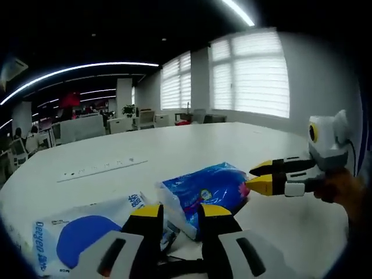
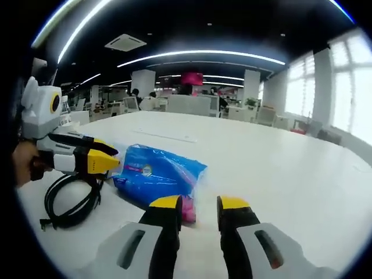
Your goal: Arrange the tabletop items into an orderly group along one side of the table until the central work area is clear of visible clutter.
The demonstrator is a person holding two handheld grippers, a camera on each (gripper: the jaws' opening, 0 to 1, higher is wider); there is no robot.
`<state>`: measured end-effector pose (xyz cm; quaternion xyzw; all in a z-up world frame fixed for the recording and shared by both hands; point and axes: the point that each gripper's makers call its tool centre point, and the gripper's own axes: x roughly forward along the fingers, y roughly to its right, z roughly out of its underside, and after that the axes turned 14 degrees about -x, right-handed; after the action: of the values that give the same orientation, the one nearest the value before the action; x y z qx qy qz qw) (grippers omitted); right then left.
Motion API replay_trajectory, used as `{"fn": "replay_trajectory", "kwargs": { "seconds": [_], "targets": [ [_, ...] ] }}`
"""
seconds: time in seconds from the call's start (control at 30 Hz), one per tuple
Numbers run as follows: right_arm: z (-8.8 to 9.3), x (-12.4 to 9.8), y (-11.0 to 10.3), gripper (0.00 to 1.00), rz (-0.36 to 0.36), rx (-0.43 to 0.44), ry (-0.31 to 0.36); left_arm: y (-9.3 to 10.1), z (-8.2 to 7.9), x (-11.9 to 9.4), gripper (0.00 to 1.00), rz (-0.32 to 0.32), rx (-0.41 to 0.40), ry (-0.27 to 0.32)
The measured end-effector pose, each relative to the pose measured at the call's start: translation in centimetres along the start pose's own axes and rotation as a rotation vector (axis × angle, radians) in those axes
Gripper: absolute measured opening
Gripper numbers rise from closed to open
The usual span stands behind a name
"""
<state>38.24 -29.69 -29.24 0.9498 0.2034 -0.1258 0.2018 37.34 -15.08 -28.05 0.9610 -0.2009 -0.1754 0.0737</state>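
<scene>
A blue plastic packet (image 1: 206,190) (image 2: 157,174) lies on the white table (image 1: 192,142) (image 2: 261,168). To its left in the left gripper view lies a white and blue tissue pack (image 1: 75,232). My left gripper (image 1: 181,214) hovers low over the gap between the two, jaws a little apart, with a crinkled white plastic edge showing between them. It enters the right gripper view from the left (image 2: 109,158), at the packet's left end. My right gripper (image 2: 200,204) is open just short of the packet's near side. In the left gripper view its tips (image 1: 260,176) reach the packet's right end.
A coiled black cable (image 2: 70,200) lies on the table under the left gripper. A long white power strip (image 1: 102,168) (image 2: 168,136) lies further back. A hand (image 1: 343,189) holds the right gripper. Desks, chairs and windows stand beyond the table.
</scene>
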Motion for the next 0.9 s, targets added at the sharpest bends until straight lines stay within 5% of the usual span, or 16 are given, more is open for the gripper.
{"fn": "replay_trajectory", "kwargs": {
  "seconds": [0.3, 0.53, 0.9],
  "targets": [
    [-0.9, -0.3, -0.9, 0.4, -0.019, -0.026, 0.039, -0.1, -1.2, -1.1, 0.31, -0.013, 0.028, 0.041],
    [-3.0, -1.0, -0.9, 0.55, -0.012, 0.059, 0.158, 0.1, -1.8, -2.0, 0.37, -0.012, 0.015, 0.076],
    [-5.4, -1.9, -2.0, 0.79, -0.063, 0.11, 0.245, 0.4, -2.8, -2.9, 0.49, 0.011, 0.01, 0.106]
  ]
}}
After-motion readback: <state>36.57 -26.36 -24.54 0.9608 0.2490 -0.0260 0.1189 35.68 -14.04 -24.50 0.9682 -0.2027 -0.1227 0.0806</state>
